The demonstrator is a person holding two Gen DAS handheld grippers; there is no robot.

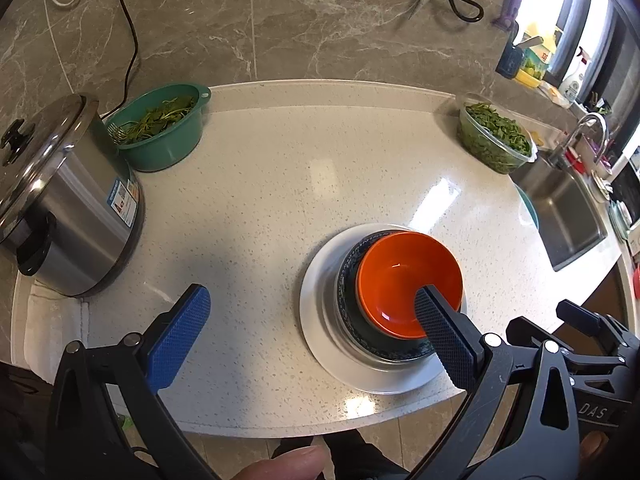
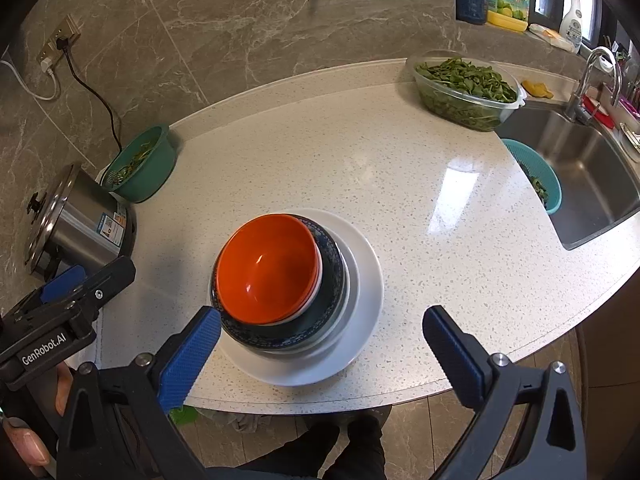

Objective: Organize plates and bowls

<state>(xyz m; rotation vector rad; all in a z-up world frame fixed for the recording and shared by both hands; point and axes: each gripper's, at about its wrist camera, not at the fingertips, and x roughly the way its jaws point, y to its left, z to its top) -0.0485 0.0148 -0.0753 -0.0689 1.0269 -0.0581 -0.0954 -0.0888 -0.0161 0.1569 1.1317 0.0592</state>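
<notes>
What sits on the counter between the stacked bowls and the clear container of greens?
Nothing: in the right wrist view, only bare speckled counter separates the orange bowl stack from the clear container.

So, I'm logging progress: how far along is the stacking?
Looks nearly done: the orange bowl sits nested in the dark patterned bowl on the white plate. Nothing is in hand; left gripper and right gripper are both open. No other loose dishes show.

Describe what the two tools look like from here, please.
Both the left tool and the right tool have black angular frames, silver bolts and blue cross-hatched finger pads. White lettering reads GenRobot.AI on one body and DAS on the other. Bare fingers grip them; no cables are visible.
</notes>
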